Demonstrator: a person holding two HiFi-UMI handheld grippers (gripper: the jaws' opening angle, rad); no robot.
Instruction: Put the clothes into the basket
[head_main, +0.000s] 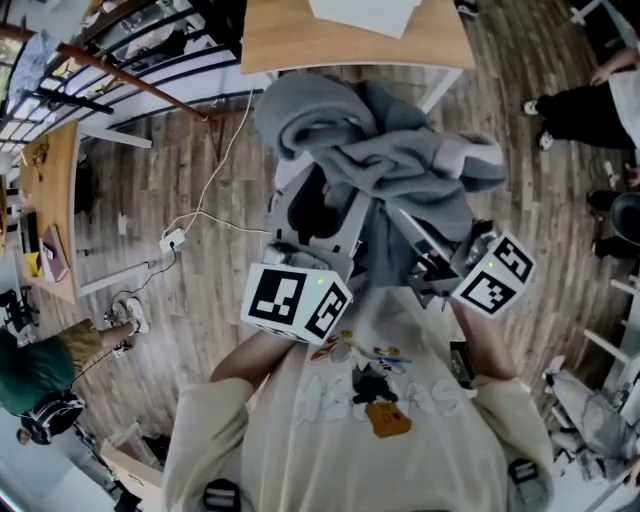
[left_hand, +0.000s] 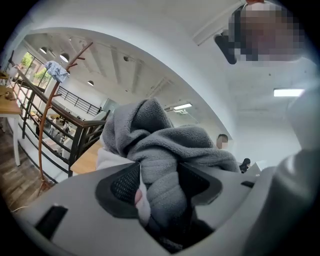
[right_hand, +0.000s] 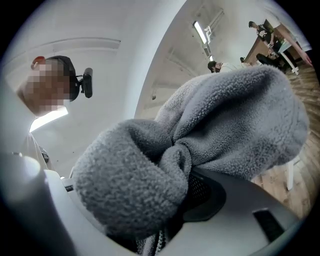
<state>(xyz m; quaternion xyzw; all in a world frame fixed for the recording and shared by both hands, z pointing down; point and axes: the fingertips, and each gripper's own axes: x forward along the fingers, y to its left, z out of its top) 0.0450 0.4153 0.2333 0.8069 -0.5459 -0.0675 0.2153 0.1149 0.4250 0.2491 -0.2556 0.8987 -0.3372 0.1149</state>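
The fleece top (head_main: 385, 150) is soft grey all over, with a white bit at one end. The left gripper (left_hand: 160, 187) is pale grey, and its pads (left_hand: 125, 182) are black with a tiny net pattern. The right gripper (right_hand: 167, 200) is pale grey too, with a black netted pad. The left cube (head_main: 296, 300) and the right cube (head_main: 495, 272) have the same look: black and white squares. The shirt (head_main: 350, 450) is cream with a faded cartoon picture and an orange patch. The floor (head_main: 180, 150) is grey-brown wood in long planks. The table (head_main: 290, 40) is light yellow wood. The cable (head_main: 225, 145) is white.
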